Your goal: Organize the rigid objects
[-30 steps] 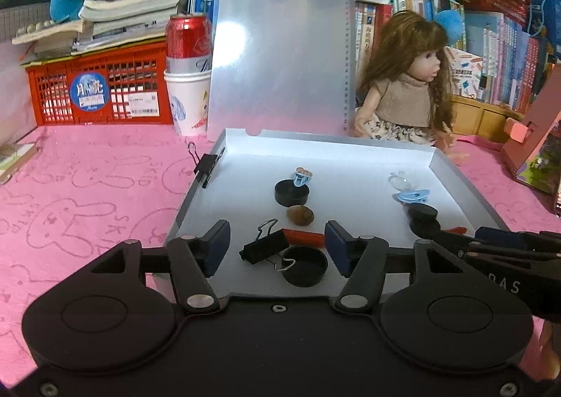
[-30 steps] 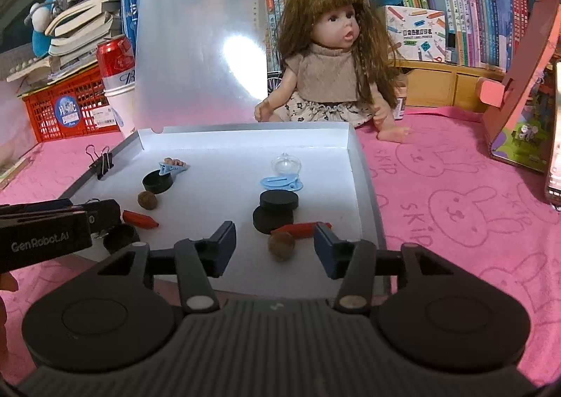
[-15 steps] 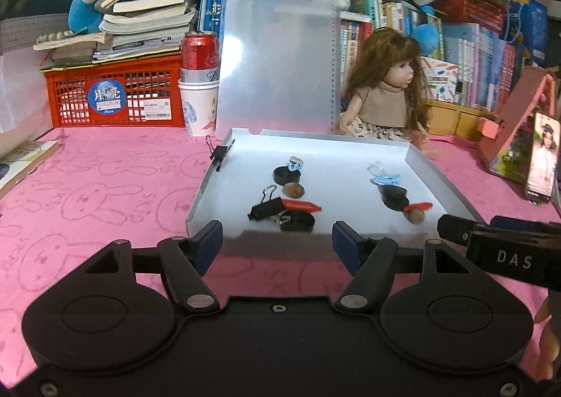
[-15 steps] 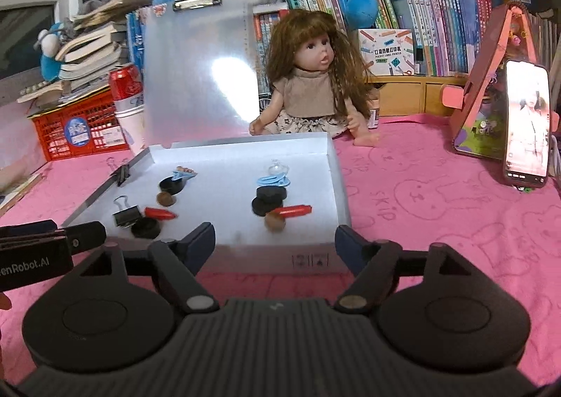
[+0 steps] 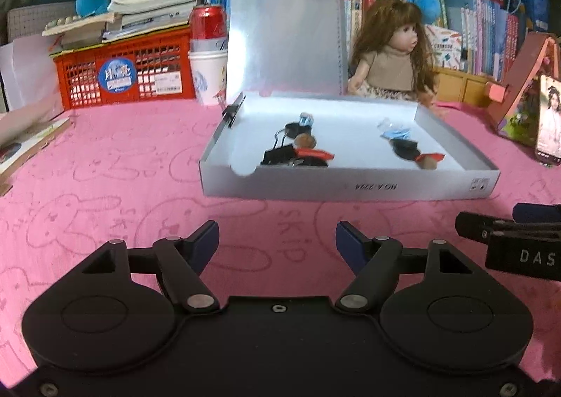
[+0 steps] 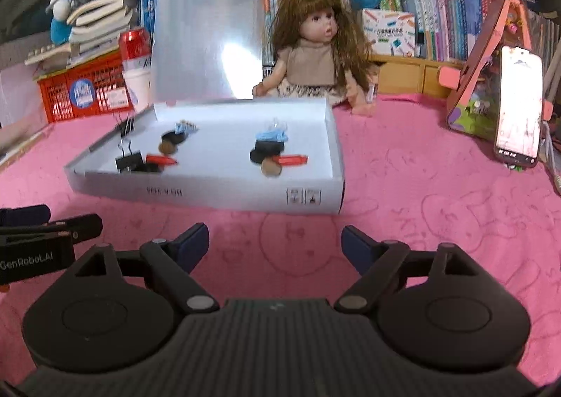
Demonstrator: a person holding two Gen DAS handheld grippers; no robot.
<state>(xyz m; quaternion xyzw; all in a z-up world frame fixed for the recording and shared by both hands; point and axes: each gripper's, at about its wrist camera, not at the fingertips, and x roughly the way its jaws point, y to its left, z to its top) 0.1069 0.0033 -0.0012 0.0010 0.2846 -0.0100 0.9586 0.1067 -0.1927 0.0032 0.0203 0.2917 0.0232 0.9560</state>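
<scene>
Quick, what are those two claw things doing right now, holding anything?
Left gripper: open, jaws just widened, nothing between them.
Right gripper: open, jaws just widened, nothing between them.

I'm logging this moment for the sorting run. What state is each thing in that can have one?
left gripper: jaws open, empty, just been opening
right gripper: jaws open, empty, just been opening
white box: lid up, small items inside
binder clip: in box, handles up
phone: screen lit, propped upright
soda can: upright on paper cup
</scene>
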